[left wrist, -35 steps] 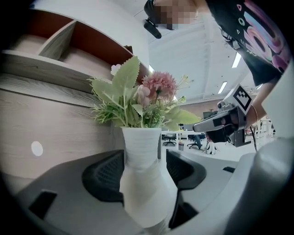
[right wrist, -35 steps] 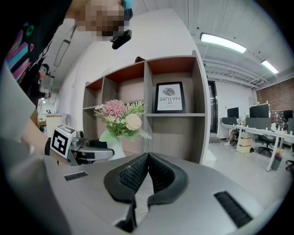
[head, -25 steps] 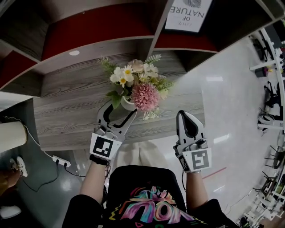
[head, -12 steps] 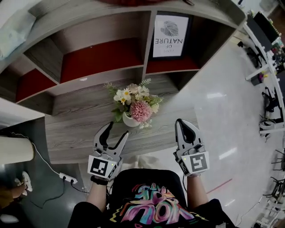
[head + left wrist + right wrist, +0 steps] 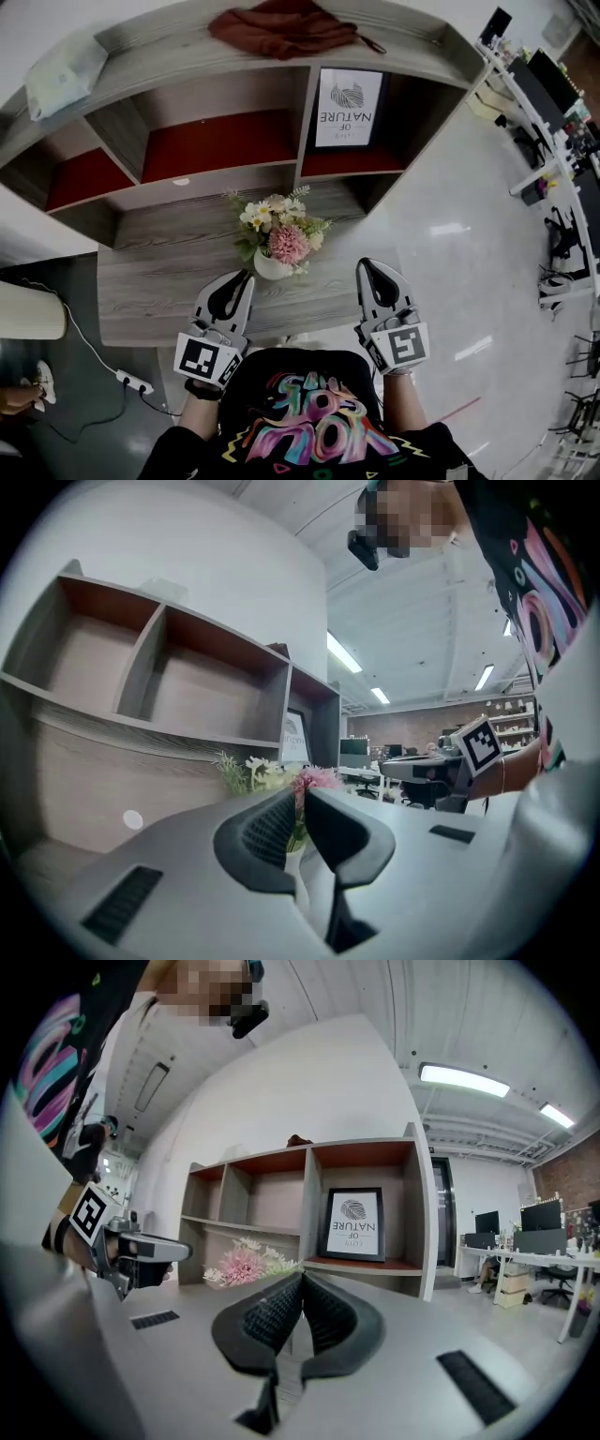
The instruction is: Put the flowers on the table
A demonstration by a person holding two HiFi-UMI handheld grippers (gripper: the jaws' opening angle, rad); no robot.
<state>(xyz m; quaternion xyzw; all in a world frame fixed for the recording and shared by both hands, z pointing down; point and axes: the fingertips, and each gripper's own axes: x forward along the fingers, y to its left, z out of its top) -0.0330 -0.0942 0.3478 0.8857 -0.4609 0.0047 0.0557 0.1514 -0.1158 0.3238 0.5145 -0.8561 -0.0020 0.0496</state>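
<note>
The flowers (image 5: 277, 223), pink and white blooms in a small white vase (image 5: 269, 268), stand upright on the grey wooden table (image 5: 150, 281) in front of the shelf unit. My left gripper (image 5: 247, 276) hovers just this side of the vase, a little left of it and not touching it. Its jaws are closing, with only a thin slit left and nothing between them. Through that slit in the left gripper view (image 5: 298, 795) the flowers (image 5: 314, 779) show beyond. My right gripper (image 5: 364, 265) is shut and empty, right of the vase. From its own view (image 5: 302, 1279) the flowers (image 5: 240, 1264) stand to the left.
Behind the table is a shelf unit with red-backed compartments and a framed print (image 5: 349, 106). A brown cloth (image 5: 281, 28) and a pale packet (image 5: 66, 75) lie on its top. A power strip (image 5: 131, 382) lies on the floor at left. Office desks (image 5: 539, 84) stand at right.
My left gripper has drawn back from the vase and its wide-open jaws have come nearly together. The flowers stay standing on the table. The right gripper stays shut.
</note>
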